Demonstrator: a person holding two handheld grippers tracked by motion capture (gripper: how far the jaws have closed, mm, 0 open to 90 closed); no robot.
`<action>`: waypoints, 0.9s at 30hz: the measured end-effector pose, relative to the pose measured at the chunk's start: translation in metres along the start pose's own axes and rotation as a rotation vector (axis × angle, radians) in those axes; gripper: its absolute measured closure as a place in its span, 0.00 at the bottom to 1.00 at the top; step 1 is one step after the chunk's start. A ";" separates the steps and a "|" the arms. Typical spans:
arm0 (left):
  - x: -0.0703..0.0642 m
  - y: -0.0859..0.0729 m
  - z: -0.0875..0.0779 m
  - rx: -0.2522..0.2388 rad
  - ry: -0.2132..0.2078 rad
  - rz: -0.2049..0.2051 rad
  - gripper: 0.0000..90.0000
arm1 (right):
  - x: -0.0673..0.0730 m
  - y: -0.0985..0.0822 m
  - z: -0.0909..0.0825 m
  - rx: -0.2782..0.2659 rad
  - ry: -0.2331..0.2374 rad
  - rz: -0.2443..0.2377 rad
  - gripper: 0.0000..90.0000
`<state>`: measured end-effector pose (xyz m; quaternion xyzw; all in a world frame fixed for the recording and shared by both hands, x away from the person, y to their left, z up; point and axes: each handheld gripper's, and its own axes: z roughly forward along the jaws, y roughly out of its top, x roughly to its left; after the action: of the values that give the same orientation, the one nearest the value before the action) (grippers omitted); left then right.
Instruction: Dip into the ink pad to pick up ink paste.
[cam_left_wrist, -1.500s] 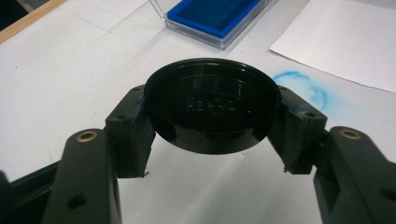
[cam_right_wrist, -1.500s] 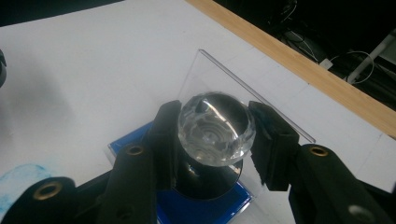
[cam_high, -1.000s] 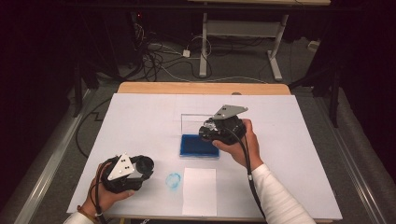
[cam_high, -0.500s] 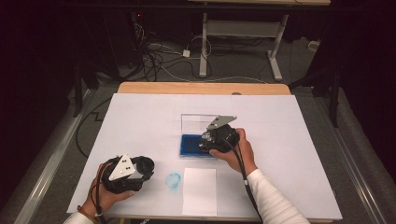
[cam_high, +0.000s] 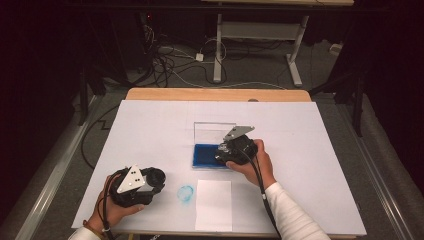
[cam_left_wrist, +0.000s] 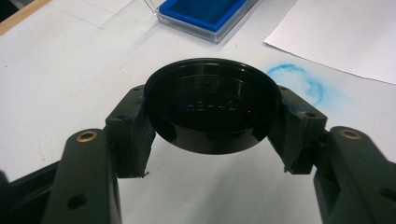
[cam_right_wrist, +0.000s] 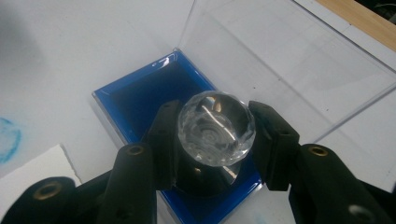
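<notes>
The right gripper (cam_right_wrist: 215, 135) clamps a clear faceted knob (cam_right_wrist: 216, 127) between its two fingers (cam_right_wrist: 164, 135), one pad on each side, with a dark base under it. Directly below the fingertips sits the blue ink pad (cam_right_wrist: 140, 93); the base seems to press into it, though contact is hidden. The left gripper (cam_left_wrist: 212, 123) is closed on a black round cap (cam_left_wrist: 211, 100), gripped at its rim.
</notes>
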<state>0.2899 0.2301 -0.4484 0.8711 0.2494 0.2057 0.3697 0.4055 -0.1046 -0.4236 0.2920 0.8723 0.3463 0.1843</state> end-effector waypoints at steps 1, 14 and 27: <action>0.000 0.000 0.000 0.001 0.000 0.002 0.41 | 0.000 -0.001 0.000 -0.004 0.001 0.005 0.64; -0.002 0.000 0.000 0.007 -0.006 0.005 0.41 | 0.001 -0.009 0.002 -0.053 -0.003 0.031 0.64; -0.002 0.000 0.000 0.006 -0.010 0.001 0.41 | -0.001 -0.015 0.002 -0.078 0.016 0.056 0.63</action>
<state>0.2883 0.2288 -0.4489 0.8734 0.2476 0.2009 0.3681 0.4016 -0.1131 -0.4361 0.3063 0.8510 0.3875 0.1785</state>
